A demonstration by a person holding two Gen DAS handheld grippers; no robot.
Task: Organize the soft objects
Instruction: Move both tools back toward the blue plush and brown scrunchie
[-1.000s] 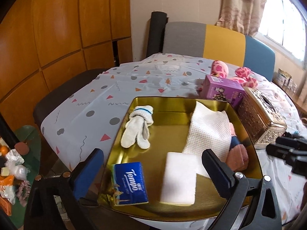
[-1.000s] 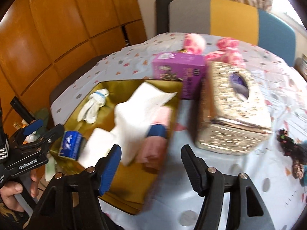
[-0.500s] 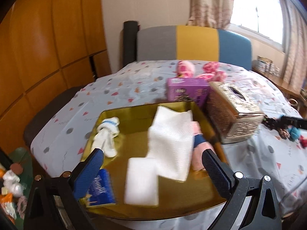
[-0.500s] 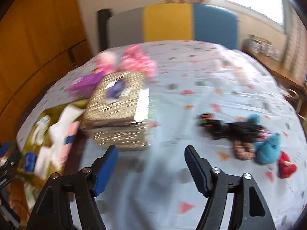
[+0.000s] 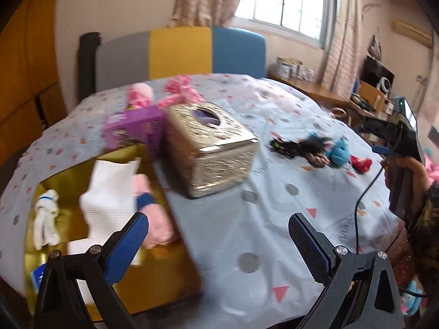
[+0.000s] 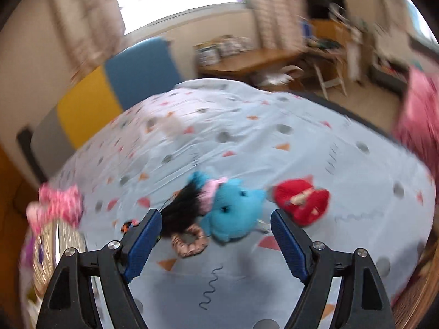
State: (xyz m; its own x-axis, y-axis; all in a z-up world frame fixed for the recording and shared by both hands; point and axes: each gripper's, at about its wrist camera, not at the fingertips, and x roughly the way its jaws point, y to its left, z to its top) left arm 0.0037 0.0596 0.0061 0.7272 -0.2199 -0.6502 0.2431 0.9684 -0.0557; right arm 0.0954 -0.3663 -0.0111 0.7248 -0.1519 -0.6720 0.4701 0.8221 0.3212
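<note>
A blue plush toy (image 6: pixel 233 208) lies on the patterned tablecloth, with a black tuft (image 6: pixel 183 208), a brown scrunchie (image 6: pixel 189 240) and a red plush (image 6: pixel 301 201) beside it. My right gripper (image 6: pixel 215 242) is open and empty, just short of the blue plush. The same toys show in the left wrist view (image 5: pixel 338 150). A gold tray (image 5: pixel 175 271) at the left holds a white cloth (image 5: pixel 109 189), a white glove (image 5: pixel 46 216) and pink rolls (image 5: pixel 159 224). My left gripper (image 5: pixel 219 244) is open and empty above the table's front, right of the tray.
A gold tissue box (image 5: pixel 208 148) and a purple box (image 5: pixel 134 128) stand behind the tray, with pink plush (image 5: pixel 164 93) farther back. A grey, yellow and blue chair back (image 5: pixel 181 52) is behind the table. A desk and window are at the right.
Both grippers have swung right. The left view left the tray and now takes in the tissue box and toys. The right gripper has closed in on the blue plush.
</note>
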